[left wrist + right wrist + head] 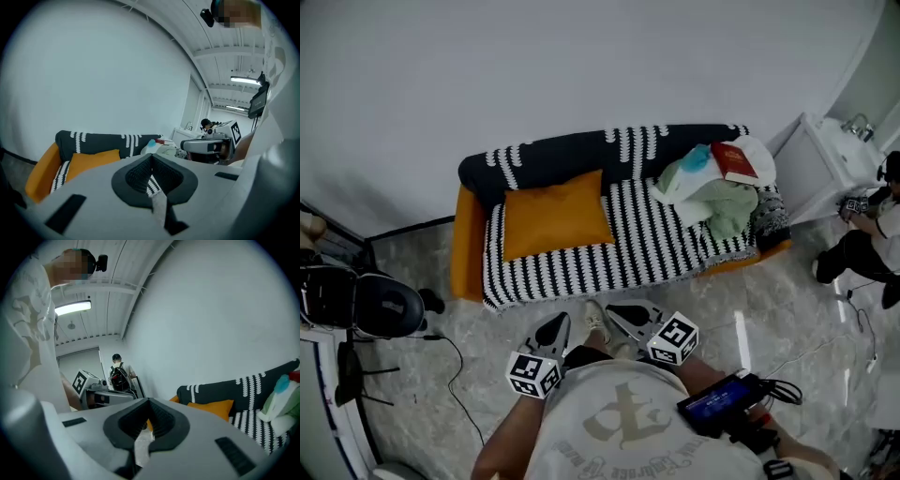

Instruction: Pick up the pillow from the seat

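Observation:
An orange pillow (pixel 555 214) leans on the left half of a small sofa (pixel 475 273) draped in a black-and-white striped cover. The pillow (pixel 89 161) also shows at lower left in the left gripper view and at mid right, pillow (pixel 213 408), in the right gripper view. My left gripper (pixel 558 327) and right gripper (pixel 623 317) hang close to my chest, in front of the sofa and well short of it. Both are shut with nothing between the jaws.
A heap of pale clothes (pixel 712 200) with a red book (pixel 733 162) on top fills the sofa's right end. A white cabinet (pixel 821 165) and a crouching person (pixel 862 246) are at right. A black chair (pixel 356 300) stands at left. Cables lie on the marble floor (pixel 787 309).

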A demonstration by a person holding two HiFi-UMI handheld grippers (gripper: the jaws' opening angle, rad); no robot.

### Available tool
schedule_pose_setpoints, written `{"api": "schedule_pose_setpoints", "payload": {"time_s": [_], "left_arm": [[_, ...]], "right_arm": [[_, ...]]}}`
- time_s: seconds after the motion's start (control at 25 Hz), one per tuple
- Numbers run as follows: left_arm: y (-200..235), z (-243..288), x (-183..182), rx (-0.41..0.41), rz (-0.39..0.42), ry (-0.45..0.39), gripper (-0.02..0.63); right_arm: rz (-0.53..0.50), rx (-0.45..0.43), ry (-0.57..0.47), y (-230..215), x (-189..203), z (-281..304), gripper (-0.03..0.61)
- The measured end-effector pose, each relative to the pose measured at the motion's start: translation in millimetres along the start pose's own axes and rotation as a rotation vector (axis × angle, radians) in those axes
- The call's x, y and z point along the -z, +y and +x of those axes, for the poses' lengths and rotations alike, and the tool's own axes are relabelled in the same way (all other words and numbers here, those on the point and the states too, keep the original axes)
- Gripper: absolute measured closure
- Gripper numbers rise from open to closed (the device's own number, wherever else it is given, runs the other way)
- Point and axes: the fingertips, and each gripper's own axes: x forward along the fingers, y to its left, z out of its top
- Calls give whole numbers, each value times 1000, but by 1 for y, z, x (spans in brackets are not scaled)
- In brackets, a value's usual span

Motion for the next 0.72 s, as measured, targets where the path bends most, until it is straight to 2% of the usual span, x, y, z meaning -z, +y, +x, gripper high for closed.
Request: {"api": "schedule_pose_setpoints", "payload": {"time_s": [0.24, 0.72], "left_arm": [[-3, -5, 4, -23, 2, 2, 604], [18, 4, -21, -40, 16, -22, 604]], "right_arm": [[-13, 19, -3, -4, -1, -4, 566], [-34, 68, -7, -26, -22, 7, 566]]}}
